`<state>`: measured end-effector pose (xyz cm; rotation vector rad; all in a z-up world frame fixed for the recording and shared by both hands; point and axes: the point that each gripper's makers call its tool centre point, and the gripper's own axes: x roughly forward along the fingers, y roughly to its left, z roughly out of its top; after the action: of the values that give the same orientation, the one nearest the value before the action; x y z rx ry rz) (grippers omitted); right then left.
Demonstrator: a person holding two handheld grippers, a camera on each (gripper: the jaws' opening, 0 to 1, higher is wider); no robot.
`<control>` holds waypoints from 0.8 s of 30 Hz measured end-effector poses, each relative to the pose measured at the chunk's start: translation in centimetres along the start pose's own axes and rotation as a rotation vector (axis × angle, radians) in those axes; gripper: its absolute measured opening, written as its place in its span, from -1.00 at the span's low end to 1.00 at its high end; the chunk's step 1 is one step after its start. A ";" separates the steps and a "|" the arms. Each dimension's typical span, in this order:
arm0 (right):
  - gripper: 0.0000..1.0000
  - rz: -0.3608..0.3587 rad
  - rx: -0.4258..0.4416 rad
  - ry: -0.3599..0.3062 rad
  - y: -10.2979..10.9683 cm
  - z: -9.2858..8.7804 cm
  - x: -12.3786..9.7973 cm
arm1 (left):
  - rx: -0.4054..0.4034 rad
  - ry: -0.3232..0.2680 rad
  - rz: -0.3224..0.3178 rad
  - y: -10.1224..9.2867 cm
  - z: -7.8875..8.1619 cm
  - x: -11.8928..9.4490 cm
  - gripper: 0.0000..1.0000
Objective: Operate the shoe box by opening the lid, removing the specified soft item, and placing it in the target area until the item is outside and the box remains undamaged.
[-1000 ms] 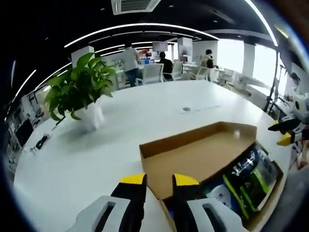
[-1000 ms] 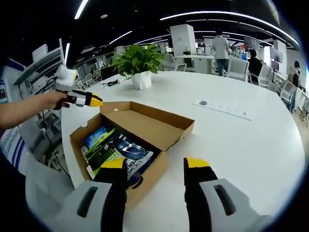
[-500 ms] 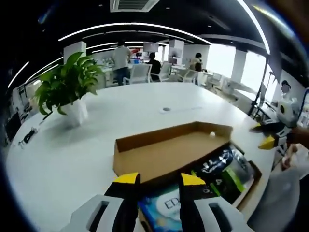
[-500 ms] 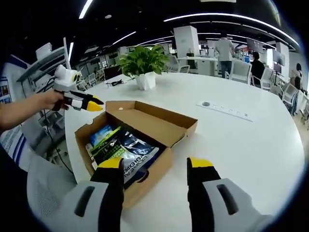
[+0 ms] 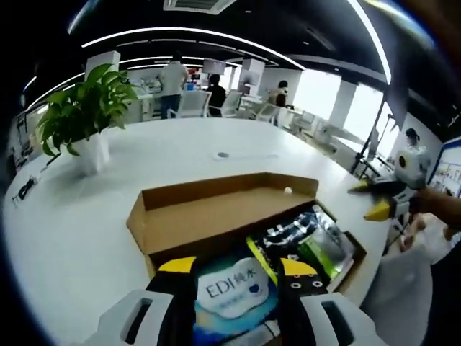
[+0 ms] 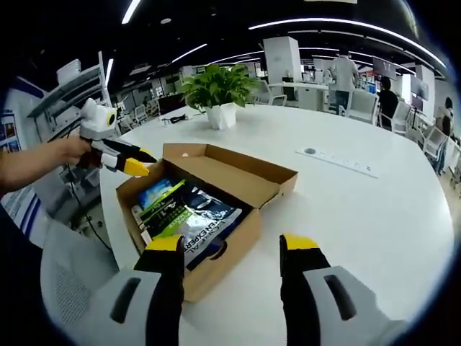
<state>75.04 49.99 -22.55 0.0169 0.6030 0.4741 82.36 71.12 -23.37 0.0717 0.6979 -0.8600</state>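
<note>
A brown cardboard shoe box [image 5: 216, 213] lies on the white table with its lid [image 6: 241, 175] folded back flat. Soft packets fill it: a blue-and-white one [image 5: 232, 287] at one end and a dark one with green stripes [image 6: 193, 216] beside it. My left gripper [image 5: 238, 267] is open and hovers over the blue-and-white packet, which shows between its jaws. From the right gripper view, the left gripper [image 6: 135, 163] hangs just above the box's far-left corner, held by a hand. My right gripper [image 6: 232, 244] is open, short of the box's near side; it also shows as the right gripper [image 5: 374, 202] beyond the box.
A potted plant [image 6: 217, 88] in a white pot stands further along the table [image 6: 374, 216]. A flush socket strip [image 6: 335, 160] sits in the tabletop right of the box. The table edge runs close behind the box. People and chairs [image 5: 189, 101] are far back.
My left gripper has moved in over the open box, and the blue-and-white packet now sits between its jaws in the view. The right gripper has barely moved.
</note>
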 end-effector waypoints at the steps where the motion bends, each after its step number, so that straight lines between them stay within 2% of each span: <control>1: 0.00 0.000 0.000 0.000 0.0 0.0 0.0 | 0.007 0.002 -0.013 -0.5 -0.2 0.1 -0.08; 7: 0.00 0.009 -0.004 0.001 0.5 -0.3 -0.1 | 0.012 0.032 -0.059 -1.9 -1.8 0.8 -0.03; 8: 0.00 0.010 -0.007 0.002 0.6 -0.4 -0.1 | -0.003 0.031 -0.071 -3.1 -1.7 0.7 -0.02; 9: 0.00 0.014 -0.013 0.003 0.7 -0.5 -0.1 | -0.008 0.031 -0.079 -3.4 -1.8 0.7 0.00; 20: 0.00 0.021 -0.037 0.013 1.1 -1.1 -0.5 | -0.006 0.080 -0.116 -4.5 -3.4 1.6 -0.01; 24: -0.01 0.029 -0.034 0.012 1.4 -1.2 -0.4 | -0.047 0.103 -0.128 -4.5 -4.1 2.1 -0.07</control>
<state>73.48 50.89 -23.15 -0.0097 0.6072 0.5123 77.85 68.10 -26.86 0.0294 0.8261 -0.9666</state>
